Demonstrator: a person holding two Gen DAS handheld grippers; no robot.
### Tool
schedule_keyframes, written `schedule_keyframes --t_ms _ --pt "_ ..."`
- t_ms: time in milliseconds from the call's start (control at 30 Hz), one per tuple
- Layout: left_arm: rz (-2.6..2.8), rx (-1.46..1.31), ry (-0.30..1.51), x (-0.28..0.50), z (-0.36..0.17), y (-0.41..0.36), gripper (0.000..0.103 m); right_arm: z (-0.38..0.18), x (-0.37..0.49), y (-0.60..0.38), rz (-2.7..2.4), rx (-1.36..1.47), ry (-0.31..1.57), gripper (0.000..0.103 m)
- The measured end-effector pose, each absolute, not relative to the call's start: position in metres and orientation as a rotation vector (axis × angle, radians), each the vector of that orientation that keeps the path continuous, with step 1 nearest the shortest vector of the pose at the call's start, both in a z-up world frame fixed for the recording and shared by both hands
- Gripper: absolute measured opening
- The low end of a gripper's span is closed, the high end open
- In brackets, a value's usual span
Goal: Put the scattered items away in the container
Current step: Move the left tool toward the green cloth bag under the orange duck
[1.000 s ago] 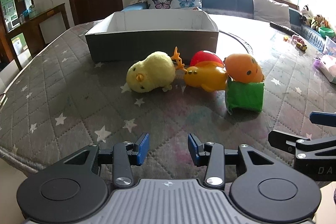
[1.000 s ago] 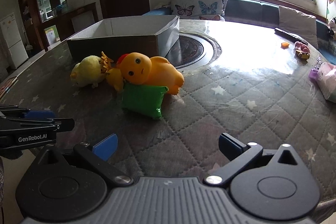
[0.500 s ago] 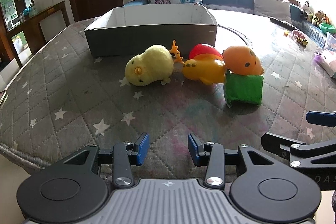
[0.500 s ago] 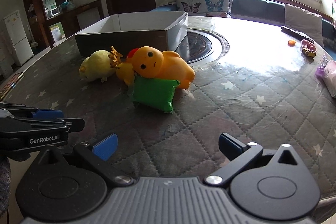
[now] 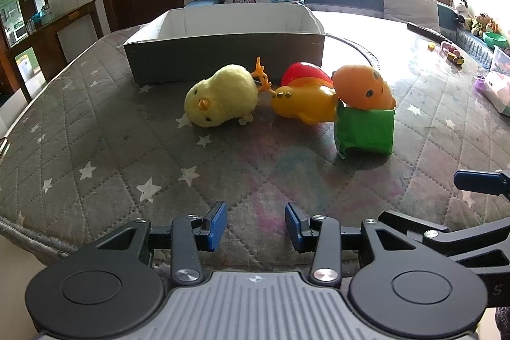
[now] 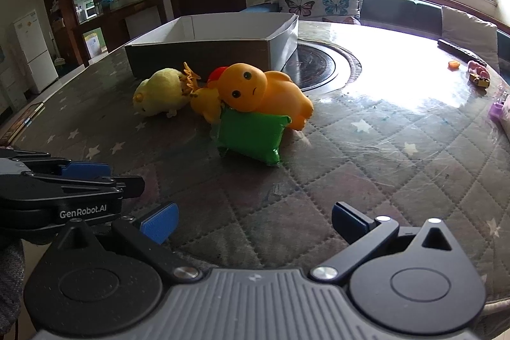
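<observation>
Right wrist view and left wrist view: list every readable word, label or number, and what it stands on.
"GenRobot.AI": white print on the side of the left gripper, seen in the right wrist view.
"S": a lone letter on the right gripper body at the left wrist view's right edge; the rest is cut off.
Items on the background shelves: too small and blurred to read.

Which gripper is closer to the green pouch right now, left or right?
Right, by a little. The right gripper faces the green pouch almost straight ahead, jaws wide. The left gripper sits off to the pouch's left, facing the plush chick.

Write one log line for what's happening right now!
left tool: open, empty | right tool: open, empty | chick, duck, green packet: on table | box: no toys visible
</observation>
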State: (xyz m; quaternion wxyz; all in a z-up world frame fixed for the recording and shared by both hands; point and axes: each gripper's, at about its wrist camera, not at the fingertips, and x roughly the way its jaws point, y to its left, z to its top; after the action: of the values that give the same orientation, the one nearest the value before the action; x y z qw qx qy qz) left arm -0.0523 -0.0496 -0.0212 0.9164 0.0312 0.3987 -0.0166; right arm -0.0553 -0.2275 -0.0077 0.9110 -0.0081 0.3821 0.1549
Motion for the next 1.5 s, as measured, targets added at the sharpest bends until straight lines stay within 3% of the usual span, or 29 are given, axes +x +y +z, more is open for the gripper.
schedule_keyframes --t_ms 1500 --pt "-0.008 0.045 0.851 -0.038 -0.020 -0.044 0.043 -0.008 -0.040 -0.221 0.331 -0.019 0.808 0.103"
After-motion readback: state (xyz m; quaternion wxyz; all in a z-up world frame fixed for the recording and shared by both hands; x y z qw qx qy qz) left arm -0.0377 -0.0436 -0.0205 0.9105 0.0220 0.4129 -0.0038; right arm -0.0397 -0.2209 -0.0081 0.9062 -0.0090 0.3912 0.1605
